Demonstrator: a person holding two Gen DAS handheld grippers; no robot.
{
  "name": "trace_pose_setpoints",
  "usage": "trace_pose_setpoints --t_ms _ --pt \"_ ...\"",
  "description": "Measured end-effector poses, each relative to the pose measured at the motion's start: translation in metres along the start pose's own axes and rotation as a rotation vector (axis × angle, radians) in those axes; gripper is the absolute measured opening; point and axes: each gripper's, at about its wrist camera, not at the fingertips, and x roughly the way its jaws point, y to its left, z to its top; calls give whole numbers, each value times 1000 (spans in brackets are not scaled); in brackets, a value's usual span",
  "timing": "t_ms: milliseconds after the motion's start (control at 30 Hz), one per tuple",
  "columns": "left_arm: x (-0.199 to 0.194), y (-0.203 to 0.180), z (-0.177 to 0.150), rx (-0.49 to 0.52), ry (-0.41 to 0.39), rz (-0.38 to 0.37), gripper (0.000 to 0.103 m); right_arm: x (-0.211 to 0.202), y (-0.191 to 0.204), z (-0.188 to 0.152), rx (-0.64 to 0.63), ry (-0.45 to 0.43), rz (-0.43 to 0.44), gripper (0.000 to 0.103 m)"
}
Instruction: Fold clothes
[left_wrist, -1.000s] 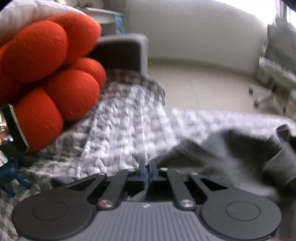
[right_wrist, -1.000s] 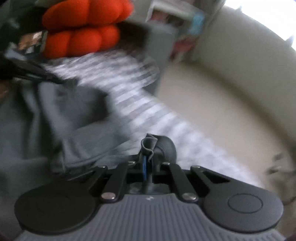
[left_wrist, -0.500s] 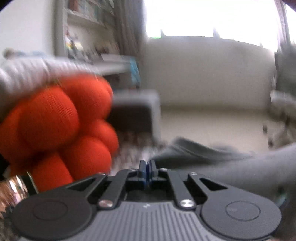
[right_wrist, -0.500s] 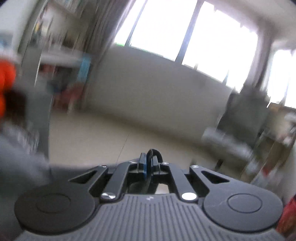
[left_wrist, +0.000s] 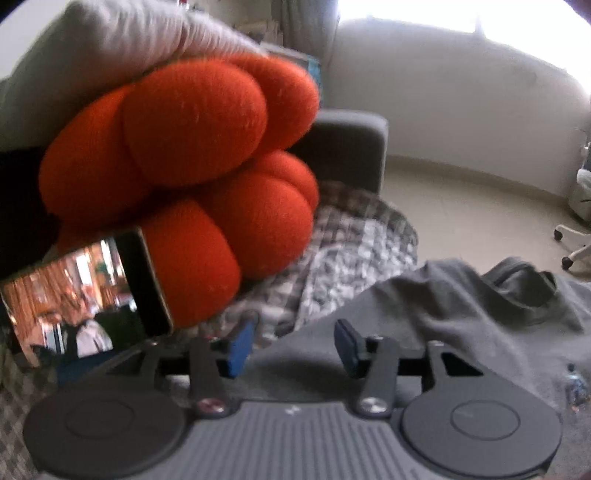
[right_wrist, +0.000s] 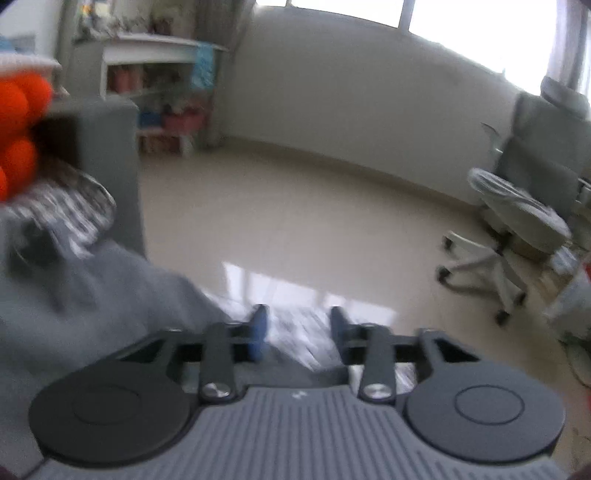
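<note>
In the left wrist view, a phone with a lit screen leans by an orange knot cushion on a checked blanket. The left gripper, jaws just opened and nothing pinched, hovers over the grey T-shirt spread on that blanket. In the right wrist view, the right gripper, likewise just opened and empty, faces a beige floor, white shelves and an office chair.

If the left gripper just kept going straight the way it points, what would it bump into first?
Most likely the gray shirt: the left gripper has just been opening, nothing lies between its fingers, and the cloth lies right ahead and under them. Depth is hard to judge; the checkered blanket lies beyond.
</note>
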Motion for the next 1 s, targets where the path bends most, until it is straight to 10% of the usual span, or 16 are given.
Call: trace_pose_setpoints --t_ms 200,267,367,467,733,933,1000 --pt "28 -6 -8 -6 55 89 57 58 24 20 4 113 143 51" --pt "33 -9 -9 -8 55 75 22 76 32 19 40 145 185 51" --pt "38 -21 -9 52 43 96 2 95 44 19 69 194 274 50" --pt "24 -12 -5 30 2 117 1 86 68 17 -61 191 286 6" --pt "-13 4 7 -24 -145 239 1 11 88 32 -147 -100 68 5" --pt "33 -11 -18 104 21 230 6 57 106 2 -218 145 -42 8" --pt "12 4 -14 33 -28 221 12 42 97 3 -179 99 -53 31"
